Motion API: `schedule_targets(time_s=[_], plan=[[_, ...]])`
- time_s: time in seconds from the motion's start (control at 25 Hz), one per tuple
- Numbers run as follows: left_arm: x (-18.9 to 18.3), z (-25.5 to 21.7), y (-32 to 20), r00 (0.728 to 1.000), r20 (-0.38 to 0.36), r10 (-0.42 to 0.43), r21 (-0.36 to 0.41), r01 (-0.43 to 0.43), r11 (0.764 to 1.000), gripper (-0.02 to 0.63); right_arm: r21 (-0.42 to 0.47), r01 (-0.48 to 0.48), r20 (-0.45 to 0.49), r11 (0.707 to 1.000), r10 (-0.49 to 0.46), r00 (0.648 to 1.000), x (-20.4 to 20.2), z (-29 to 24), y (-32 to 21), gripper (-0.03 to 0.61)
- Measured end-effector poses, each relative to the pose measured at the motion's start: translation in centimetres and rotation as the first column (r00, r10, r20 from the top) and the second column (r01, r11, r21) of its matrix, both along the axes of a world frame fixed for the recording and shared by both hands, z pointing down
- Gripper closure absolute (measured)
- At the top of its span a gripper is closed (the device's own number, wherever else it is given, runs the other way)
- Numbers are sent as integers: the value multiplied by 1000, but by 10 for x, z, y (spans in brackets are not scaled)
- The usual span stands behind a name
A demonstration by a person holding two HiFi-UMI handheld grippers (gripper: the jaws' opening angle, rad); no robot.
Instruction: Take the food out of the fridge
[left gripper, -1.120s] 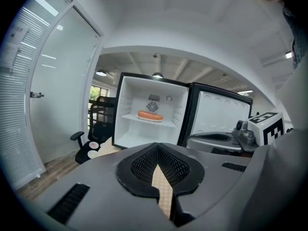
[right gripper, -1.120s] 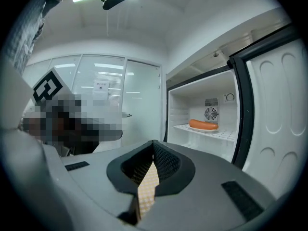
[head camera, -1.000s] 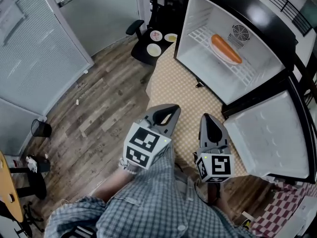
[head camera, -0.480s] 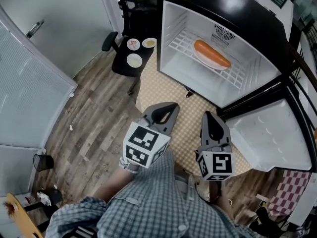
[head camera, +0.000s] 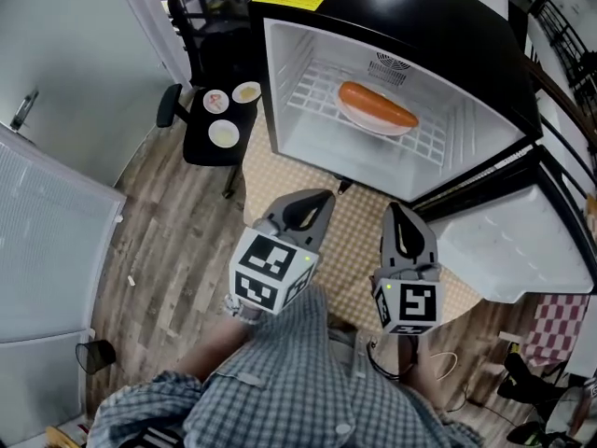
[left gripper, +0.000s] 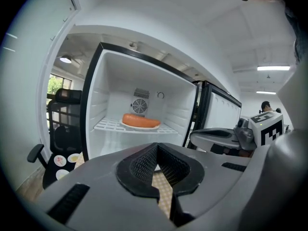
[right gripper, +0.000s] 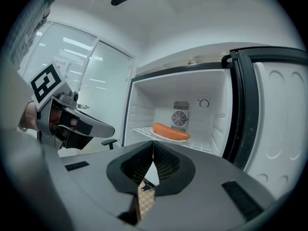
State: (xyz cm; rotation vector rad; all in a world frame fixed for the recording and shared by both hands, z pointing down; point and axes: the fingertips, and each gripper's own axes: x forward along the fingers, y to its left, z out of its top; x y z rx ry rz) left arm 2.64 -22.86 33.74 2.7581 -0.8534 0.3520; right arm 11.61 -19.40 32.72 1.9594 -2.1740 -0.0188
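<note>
1. Between the jaws of the left gripper [left gripper: 156,147] nothing is held; the jaws are seen closed together, tip against tip.
2. Just to its right the right gripper [right gripper: 153,143] is held alongside, and its jaws are also pressed together with nothing in them.
3. Below both grippers a checkered mat [head camera: 359,236] is seen, laid on the wooden floor [head camera: 177,250].
4. Ahead of both grippers, and well apart from them, the fridge [head camera: 401,17] is found, with its door [head camera: 508,250] swung open to the right of the right gripper.
5. Inside the fridge a sausage [head camera: 377,106] is laid on a white plate [head camera: 366,126], which is placed on the wire shelf [head camera: 308,91] in front of a round fan grille [head camera: 390,63].
6. Ahead and to the left of the left gripper a black chair [head camera: 199,147] is placed beside the fridge, and three small dishes [head camera: 224,133] are set on its seat.
</note>
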Motion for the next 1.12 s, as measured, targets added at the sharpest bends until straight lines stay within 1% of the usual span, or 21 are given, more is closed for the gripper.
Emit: schedule_targets(time_s=[0.2, 0.28, 0.44, 0.56, 0.72, 0.92, 1.04, 1.12], plan=[[5, 7, -17, 999, -2, 53, -10, -53, 999, 609, 10, -79, -46, 997, 79, 996, 12, 0, -19, 569], [6, 9, -23, 998, -5, 67, -15, -67, 998, 609, 19, -103, -99, 994, 105, 990, 16, -2, -28, 569], [5, 14, -35, 997, -10, 82, -24, -83, 996, 609, 36, -119, -221, 992, 124, 967, 17, -7, -49, 569], [4, 16, -44, 996, -19, 86, -33, -87, 996, 609, 13, -127, -329, 992, 124, 936, 20, -3, -65, 569], [4, 20, -52, 996, -25, 89, -44, -90, 995, 609, -8, -148, -458, 989, 128, 880, 24, 2, -84, 569], [6, 21, -60, 995, -39, 94, -54, -96, 994, 609, -35, -136, -572, 990, 91, 815, 27, 6, -106, 569], [7, 21, -65, 994, -49, 95, -55, -98, 994, 609, -52, -121, -622, 991, 63, 780, 25, 11, -115, 568], [8, 22, -69, 994, -55, 94, -60, -97, 993, 609, -67, -109, -660, 992, 38, 750, 23, 15, -121, 568]])
